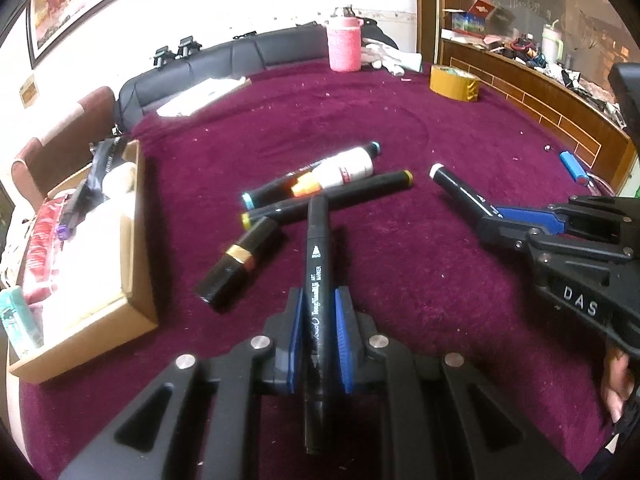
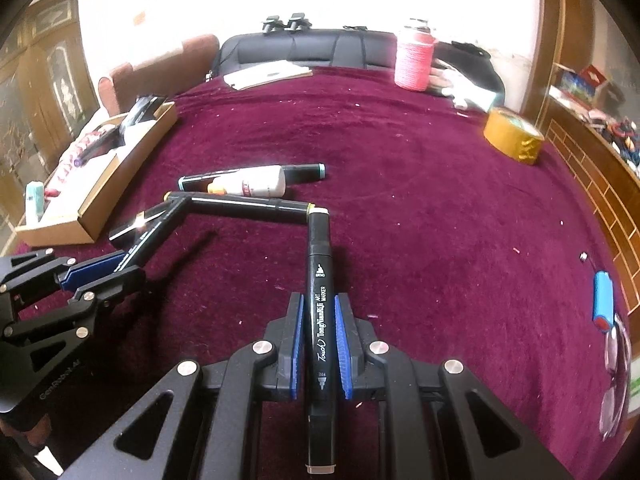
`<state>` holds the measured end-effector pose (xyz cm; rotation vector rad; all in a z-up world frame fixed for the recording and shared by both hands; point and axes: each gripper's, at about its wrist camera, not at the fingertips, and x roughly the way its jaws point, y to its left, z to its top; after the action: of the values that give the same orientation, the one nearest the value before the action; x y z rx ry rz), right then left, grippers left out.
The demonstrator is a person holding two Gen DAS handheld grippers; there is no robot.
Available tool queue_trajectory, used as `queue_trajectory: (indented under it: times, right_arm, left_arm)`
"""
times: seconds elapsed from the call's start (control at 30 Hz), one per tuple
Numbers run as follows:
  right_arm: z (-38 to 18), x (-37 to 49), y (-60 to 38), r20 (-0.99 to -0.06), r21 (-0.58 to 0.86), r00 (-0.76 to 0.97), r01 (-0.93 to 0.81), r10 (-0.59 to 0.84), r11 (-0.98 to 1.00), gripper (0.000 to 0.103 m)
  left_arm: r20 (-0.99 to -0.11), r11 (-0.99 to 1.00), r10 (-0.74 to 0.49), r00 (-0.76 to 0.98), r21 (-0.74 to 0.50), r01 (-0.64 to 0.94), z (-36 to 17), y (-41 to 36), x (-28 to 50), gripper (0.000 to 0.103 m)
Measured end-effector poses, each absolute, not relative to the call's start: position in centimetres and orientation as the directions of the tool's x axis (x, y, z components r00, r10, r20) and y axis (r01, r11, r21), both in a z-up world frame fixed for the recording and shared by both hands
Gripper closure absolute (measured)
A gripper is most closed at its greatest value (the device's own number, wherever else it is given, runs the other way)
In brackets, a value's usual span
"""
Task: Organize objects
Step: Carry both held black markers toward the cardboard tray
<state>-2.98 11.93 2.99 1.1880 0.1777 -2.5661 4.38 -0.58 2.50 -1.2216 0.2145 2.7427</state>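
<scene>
A long black marker (image 1: 318, 280) of squared plastic body is pinched between the blue ribbed pads of the left gripper (image 1: 319, 316), which is pointed steeply down over the fuzzy maroon cloth (image 1: 400, 280). A second black marker (image 2: 319, 300), with a white cap, is pinched the same way by the right gripper (image 2: 319, 320), also tilted down. "ART MARKER" and "Touch" are printed in white on both. At about 11 o'clock of the held marker in the left wrist view, other markers (image 1: 328, 196), a white tube (image 1: 344, 170) and a black lipstick (image 1: 240, 260) with gold band are lying, and at 9 o'clock a cardboard box (image 1: 132, 240) is standing.
</scene>
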Motion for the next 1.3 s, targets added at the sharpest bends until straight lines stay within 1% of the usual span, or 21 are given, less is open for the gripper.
queue_trajectory:
  times: [0.13, 0.27, 1.0, 1.3]
  right_arm:
    - [3.4, -2.8, 11.3, -0.762, 0.02, -0.609, 0.321, -0.223, -0.947, 0.087]
    - [3.7, -2.5, 10.3, -0.765, 0.005, -0.605, 0.336, -0.22, -0.942, 0.087]
    - [5.5, -0.8, 6.0, -0.763, -0.03, -0.606, 0.382, -0.226, -0.924, 0.087]
    - [6.2, -0.4, 3.6, -0.764, -0.02, -0.592, 0.42, -0.258, -0.907, 0.087]
  left_arm:
    - [-0.728, -0.987, 0.081, -0.681, 0.038, -0.158, 3.0, -1.9, 4.5, 0.088]
    - [-0.706, -0.99, 0.074, -0.705, 0.031, -0.135, 3.5, -2.7, 4.8, 0.088]
    - [-0.629, -0.997, 0.045, -0.776, 0.025, -0.079, 5.0, -5.6, 7.5, 0.088]
    - [-0.609, -0.999, 0.051, -0.792, -0.034, -0.038, 5.7, -8.3, 8.6, 0.088]
